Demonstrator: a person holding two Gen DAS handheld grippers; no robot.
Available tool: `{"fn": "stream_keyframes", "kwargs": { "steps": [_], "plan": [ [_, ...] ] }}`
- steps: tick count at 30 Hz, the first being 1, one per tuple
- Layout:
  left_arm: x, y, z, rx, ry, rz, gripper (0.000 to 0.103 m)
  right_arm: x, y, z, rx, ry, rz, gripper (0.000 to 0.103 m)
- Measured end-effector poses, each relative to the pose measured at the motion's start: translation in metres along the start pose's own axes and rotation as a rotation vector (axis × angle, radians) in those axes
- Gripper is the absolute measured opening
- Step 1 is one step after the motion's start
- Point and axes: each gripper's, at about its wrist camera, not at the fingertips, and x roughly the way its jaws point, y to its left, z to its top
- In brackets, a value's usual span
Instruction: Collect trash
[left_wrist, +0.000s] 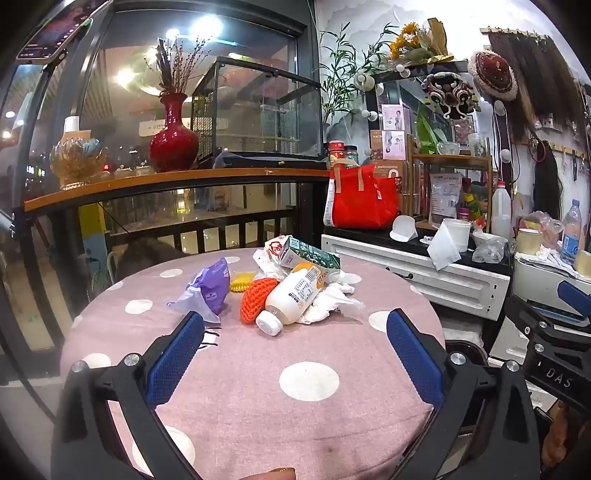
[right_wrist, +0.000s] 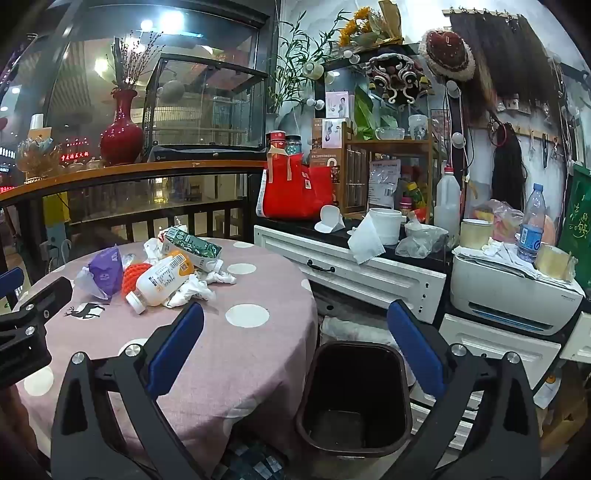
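left gripper (left_wrist: 295, 321) low centre, jaws wide, empty, aimed at pile | right gripper (right_wrist: 295, 321) spread, empty, above bin (right_wrist: 354, 398) for drops | trash mid-frame on table (left_wrist: 258, 406): bottle (left_wrist: 291, 295), carton (left_wrist: 308, 254), purple wrapper (left_wrist: 212, 286), tissues (left_wrist: 328, 302)
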Motion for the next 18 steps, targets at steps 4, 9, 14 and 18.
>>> {"fn": "stream_keyframes", "kwargs": {
  "steps": [4,9,14,18],
  "plan": [
    [0.0005,-0.0003,0.0001,-0.003,0.002,-0.001,0.098,-0.0005,0.0000,0.0002,-0.001,-0.002,0.001,0.098],
    [0.0000,0.0004,0.0000,-0.009,0.000,-0.003,0.098,-0.0004,-0.0002,0.0004,0.000,-0.001,0.001,0.098],
    [0.0003,0.0004,0.0002,-0.008,0.000,-0.003,0.097,-0.0006,-0.0004,0.0007,0.001,-0.002,0.001,0.098],
    [0.0004,0.0005,-0.0001,-0.013,0.001,-0.002,0.098,-0.0003,-0.0007,0.0009,0.001,-0.001,0.002,0.098]
  ]
}}
